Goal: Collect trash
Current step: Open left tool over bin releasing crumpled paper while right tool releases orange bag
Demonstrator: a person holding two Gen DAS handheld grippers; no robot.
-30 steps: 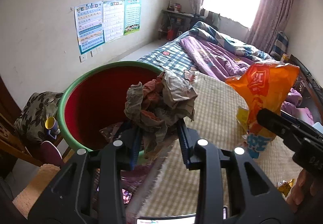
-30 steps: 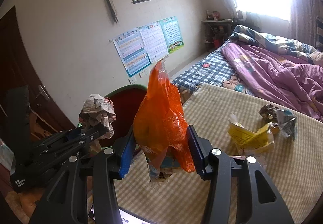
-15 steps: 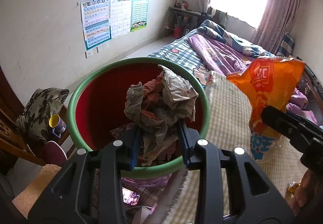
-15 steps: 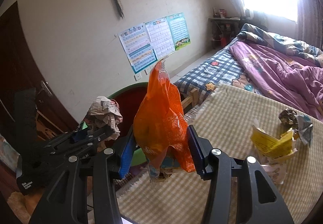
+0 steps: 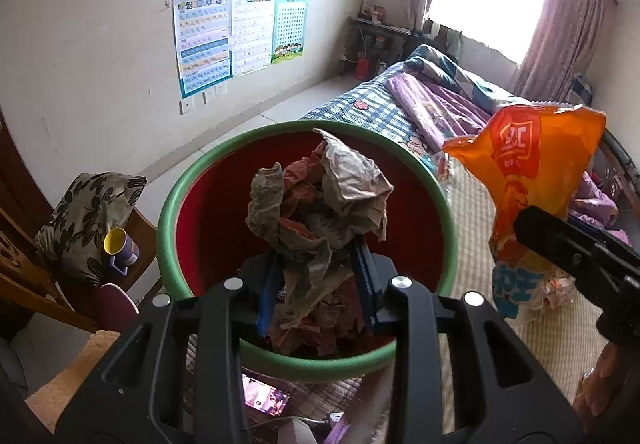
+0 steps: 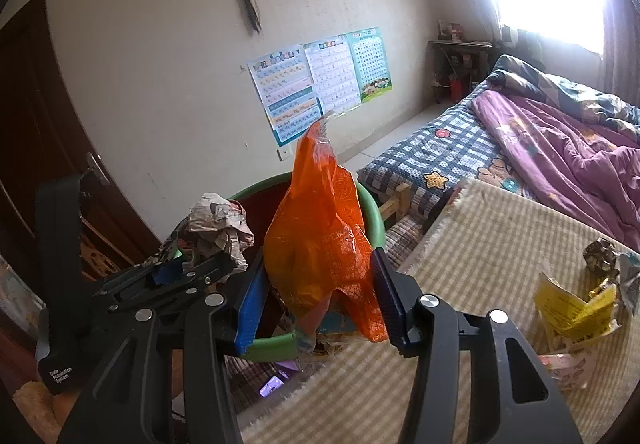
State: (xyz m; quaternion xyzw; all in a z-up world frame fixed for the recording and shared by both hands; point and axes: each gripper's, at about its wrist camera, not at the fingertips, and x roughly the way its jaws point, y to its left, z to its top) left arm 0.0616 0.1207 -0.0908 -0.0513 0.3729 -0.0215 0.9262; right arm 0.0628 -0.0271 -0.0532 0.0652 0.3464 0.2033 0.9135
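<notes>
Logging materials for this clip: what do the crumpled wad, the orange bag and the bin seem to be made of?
Crumpled wad: looks like printed paper, matte, holding sharp creases. Orange bag: thin plastic film, glossy and slightly translucent, with printed lettering and a blue band at its bottom. Bin: probably moulded plastic, smooth green rim and red inside with a faint sheen.

The crumpled paper (image 5: pixel 320 203) hides most of the bin's (image 5: pixel 180 203) inside; poster (image 5: pixel 202 43) print is illegible.
</notes>
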